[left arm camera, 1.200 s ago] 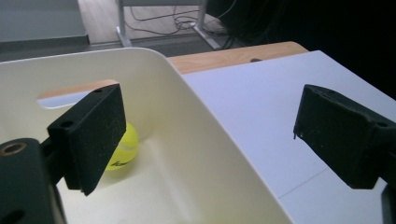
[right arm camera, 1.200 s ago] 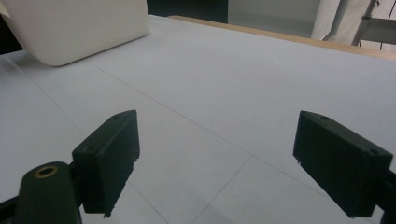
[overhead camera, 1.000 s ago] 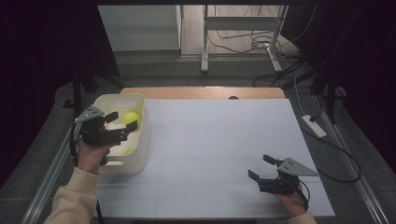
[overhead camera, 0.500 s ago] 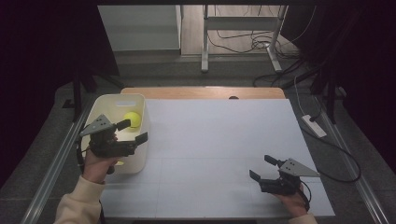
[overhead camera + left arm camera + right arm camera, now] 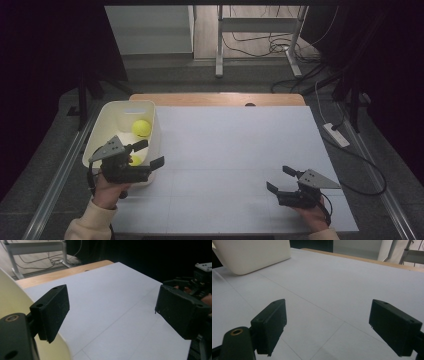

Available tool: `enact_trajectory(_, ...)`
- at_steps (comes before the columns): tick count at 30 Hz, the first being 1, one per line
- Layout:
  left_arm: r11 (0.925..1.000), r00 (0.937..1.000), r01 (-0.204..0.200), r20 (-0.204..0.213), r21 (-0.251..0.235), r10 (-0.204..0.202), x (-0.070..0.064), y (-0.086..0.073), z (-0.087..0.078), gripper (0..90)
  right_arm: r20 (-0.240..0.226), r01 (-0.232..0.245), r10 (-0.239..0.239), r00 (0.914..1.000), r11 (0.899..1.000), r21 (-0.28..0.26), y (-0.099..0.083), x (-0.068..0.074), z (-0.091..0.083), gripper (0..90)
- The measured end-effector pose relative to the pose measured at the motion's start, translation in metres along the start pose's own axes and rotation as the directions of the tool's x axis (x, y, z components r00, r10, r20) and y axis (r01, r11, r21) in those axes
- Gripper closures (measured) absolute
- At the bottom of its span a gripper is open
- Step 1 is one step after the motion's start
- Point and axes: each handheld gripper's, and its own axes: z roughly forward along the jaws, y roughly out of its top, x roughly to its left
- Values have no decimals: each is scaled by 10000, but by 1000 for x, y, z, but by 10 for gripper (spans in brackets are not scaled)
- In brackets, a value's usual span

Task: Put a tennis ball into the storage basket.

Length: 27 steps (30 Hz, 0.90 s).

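Hovering left tongs [image 5: 149, 153] gaping beside bin [image 5: 150, 107]; balls [image 5: 141, 128] inside.

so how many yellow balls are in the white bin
2. One ball lies toward the far end of the white bin. A second ball sits nearer the person, partly behind the left claw. More may be hidden under that claw.

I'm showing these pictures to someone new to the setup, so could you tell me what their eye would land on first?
Most likely the yellow ball in the cream bin at the table's left edge, bright against the white table cover. Next, the left gripper, open at the bin's near corner, and the right gripper, open and low over the near right.
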Motion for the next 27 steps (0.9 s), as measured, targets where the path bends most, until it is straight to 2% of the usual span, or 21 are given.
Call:
enact_trajectory(4,9999,9999,-50,149,98,48,-7,-7,0,125,5,17,-17,10000,10000,-10,0,1,0,147)
enact_trajectory(8,9995,9996,-238,131,198,235,-15,-14,-1,126,14,15,-15,10000,10000,12,0,1,0,147)
enact_trajectory(12,9991,9995,-228,235,359,220,-18,-23,1,126,30,7,-7,10000,10000,-12,0,2,0,147)
enact_trajectory(21,9948,9971,-351,708,958,284,-20,-49,8,139,-12,-6,6,10000,10000,-15,0,2,0,148)
enact_trajectory(27,9915,9970,-535,617,1187,464,-20,-60,12,137,-40,50,-50,10000,10000,34,1,3,0,147)
